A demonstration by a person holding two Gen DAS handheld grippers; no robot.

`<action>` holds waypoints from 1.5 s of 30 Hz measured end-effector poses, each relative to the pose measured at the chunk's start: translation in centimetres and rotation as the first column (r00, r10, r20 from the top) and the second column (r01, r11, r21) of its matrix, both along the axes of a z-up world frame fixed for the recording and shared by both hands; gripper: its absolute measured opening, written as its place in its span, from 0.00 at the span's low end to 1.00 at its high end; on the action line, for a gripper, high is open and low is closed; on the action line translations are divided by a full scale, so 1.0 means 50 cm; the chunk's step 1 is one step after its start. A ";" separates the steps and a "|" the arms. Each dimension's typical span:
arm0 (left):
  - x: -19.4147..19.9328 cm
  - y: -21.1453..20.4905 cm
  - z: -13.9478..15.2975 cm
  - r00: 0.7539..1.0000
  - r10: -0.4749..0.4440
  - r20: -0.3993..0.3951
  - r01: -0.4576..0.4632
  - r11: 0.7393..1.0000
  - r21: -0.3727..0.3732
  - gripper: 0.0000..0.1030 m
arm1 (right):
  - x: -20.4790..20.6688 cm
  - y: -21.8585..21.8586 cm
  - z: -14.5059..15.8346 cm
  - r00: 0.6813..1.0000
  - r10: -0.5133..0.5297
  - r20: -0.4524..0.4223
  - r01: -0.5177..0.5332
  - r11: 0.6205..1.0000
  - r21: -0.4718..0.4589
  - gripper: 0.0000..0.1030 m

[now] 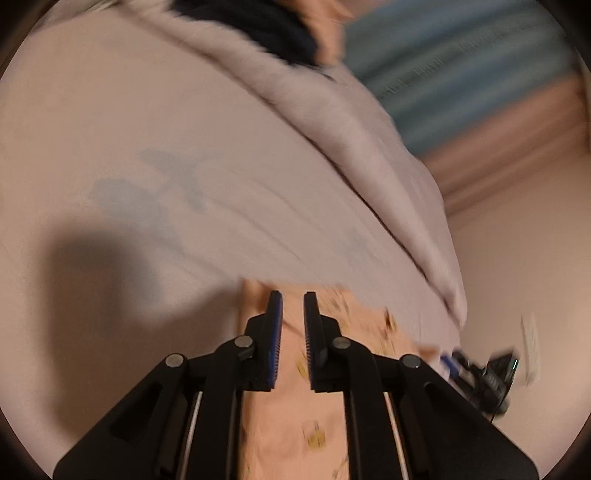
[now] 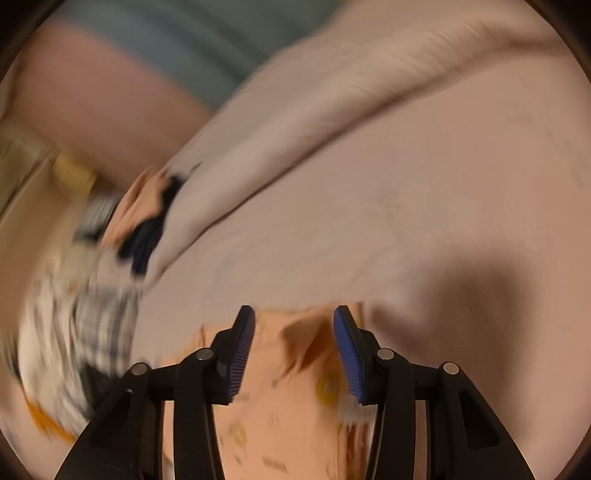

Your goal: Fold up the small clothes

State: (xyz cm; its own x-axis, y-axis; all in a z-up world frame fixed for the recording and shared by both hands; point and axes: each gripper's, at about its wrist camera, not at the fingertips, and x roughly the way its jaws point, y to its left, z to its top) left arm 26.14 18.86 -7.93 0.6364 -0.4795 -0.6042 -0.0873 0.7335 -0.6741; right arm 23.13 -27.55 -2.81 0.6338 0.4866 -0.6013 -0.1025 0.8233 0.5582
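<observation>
One peach garment [image 1: 295, 413] with small yellow-brown prints is lying flat on a pale pink sheet [image 1: 129, 122], under both grippers. Its far edge is running straight across each view just beyond the fingertips, and in the left view its long axis is running from the camera toward that edge. Both views are blurring with motion.

Left gripper [image 1: 293, 299]: jaws are standing narrow, with a slim gap showing between the blue pads [image 1: 276, 332]. The garment is showing through the gap below; the pads are not pressing on anything.

Right gripper [image 2: 293, 314]: jaws are standing moderately wide and holding nothing. A raised crease of the garment [image 2: 303, 343] is sitting between the fingers, clear of both pads.

Around:
- one rumpled pink duvet [image 1: 351, 147] is bunching in a diagonal ridge beyond the garment
- one pile of other clothes [image 2: 85, 325], white with dark checks plus dark blue and orange pieces, is lying at the left of the right view; count of pieces unclear
- a dark heap [image 1: 266, 29] is sitting at the top of the left view, too blurred to identify
- gripper shadows are falling on the sheet

Nothing is lying over the garment except the grippers themselves.
</observation>
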 end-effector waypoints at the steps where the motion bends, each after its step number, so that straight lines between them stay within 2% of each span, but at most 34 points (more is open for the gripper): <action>1: -0.011 -0.022 0.004 0.998 -0.066 0.015 0.066 0.998 0.015 0.10 | -0.022 0.027 0.007 0.997 0.072 0.032 -0.070 0.994 -0.080 0.45; 2: -0.017 -0.042 0.004 0.994 -0.110 0.019 0.110 0.993 0.038 0.11 | -0.042 0.053 0.008 0.990 0.129 0.051 -0.120 0.980 -0.160 0.44; 4: -0.026 -0.096 -0.004 0.976 -0.217 0.012 0.215 0.972 0.089 0.11 | -0.062 0.100 -0.007 0.977 0.210 0.036 -0.192 0.941 -0.278 0.24; 7: -0.022 -0.168 -0.035 0.943 -0.332 -0.029 0.333 0.934 0.131 0.11 | -0.062 0.153 -0.043 0.958 0.287 -0.019 -0.275 0.895 -0.351 0.15; 11: 0.020 -0.229 -0.083 0.922 -0.375 -0.101 0.387 0.907 0.169 0.10 | -0.033 0.203 -0.075 0.944 0.323 -0.061 -0.318 0.850 -0.419 0.15; 14: 0.076 -0.240 -0.102 0.933 -0.348 -0.097 0.360 0.919 0.162 0.10 | 0.010 0.234 -0.083 0.949 0.307 -0.078 -0.306 0.823 -0.478 0.14; 18: 0.139 -0.235 -0.083 0.964 -0.258 -0.070 0.265 0.955 0.133 0.11 | 0.061 0.246 -0.058 0.974 0.224 -0.044 -0.215 0.837 -0.504 0.15; 20: 0.164 -0.218 -0.071 0.979 -0.196 -0.053 0.200 0.977 0.076 0.11 | 0.082 0.236 -0.045 0.984 0.176 -0.007 -0.157 0.861 -0.484 0.15; 23: 0.172 -0.197 -0.049 0.992 -0.123 -0.041 0.125 0.990 0.064 0.11 | 0.104 0.208 -0.025 0.996 0.090 0.023 -0.070 0.894 -0.442 0.15; 26: 0.138 -0.172 -0.028 0.991 -0.130 -0.017 0.131 0.989 0.063 0.11 | 0.064 0.183 -0.013 0.994 0.102 0.046 -0.072 0.898 -0.435 0.15; 30: 0.053 -0.153 -0.010 0.981 -0.194 0.001 0.192 0.974 0.120 0.11 | -0.017 0.163 -0.007 0.982 0.183 0.046 -0.146 0.892 -0.427 0.15; 34: -0.042 -0.162 -0.018 0.961 -0.275 -0.004 0.272 0.948 0.166 0.20 | -0.078 0.129 -0.016 0.967 0.253 0.024 -0.235 0.926 -0.296 0.15; 38: -0.109 -0.188 -0.051 0.945 -0.327 -0.028 0.325 0.919 0.224 0.20 | -0.144 0.146 -0.045 0.954 0.298 -0.017 -0.282 0.882 -0.379 0.15; 40: -0.138 -0.185 -0.071 0.944 -0.328 -0.041 0.328 0.913 0.242 0.20 | -0.174 0.151 -0.068 0.950 0.306 -0.056 -0.300 0.854 -0.425 0.15; 42: -0.158 -0.179 -0.095 0.945 -0.321 -0.061 0.326 0.917 0.231 0.20 | -0.186 0.143 -0.099 0.958 0.267 -0.102 -0.282 0.830 -0.481 0.15; 43: -0.171 -0.172 -0.106 0.948 -0.311 -0.061 0.317 0.924 0.216 0.20 | -0.187 0.137 -0.111 0.963 0.241 -0.121 -0.269 0.828 -0.493 0.15; 45: -0.190 -0.152 -0.111 0.958 -0.284 -0.049 0.288 0.944 0.161 0.20 | -0.196 0.120 -0.120 0.970 0.217 -0.108 -0.242 0.861 -0.447 0.15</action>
State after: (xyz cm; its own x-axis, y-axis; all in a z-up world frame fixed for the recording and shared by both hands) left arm 16.65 11.27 -13.48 0.4710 -0.5321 -0.7036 0.1279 0.8304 -0.5423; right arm 13.32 -21.55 -8.82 0.4996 0.2799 -0.8198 -0.3011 0.9435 0.1386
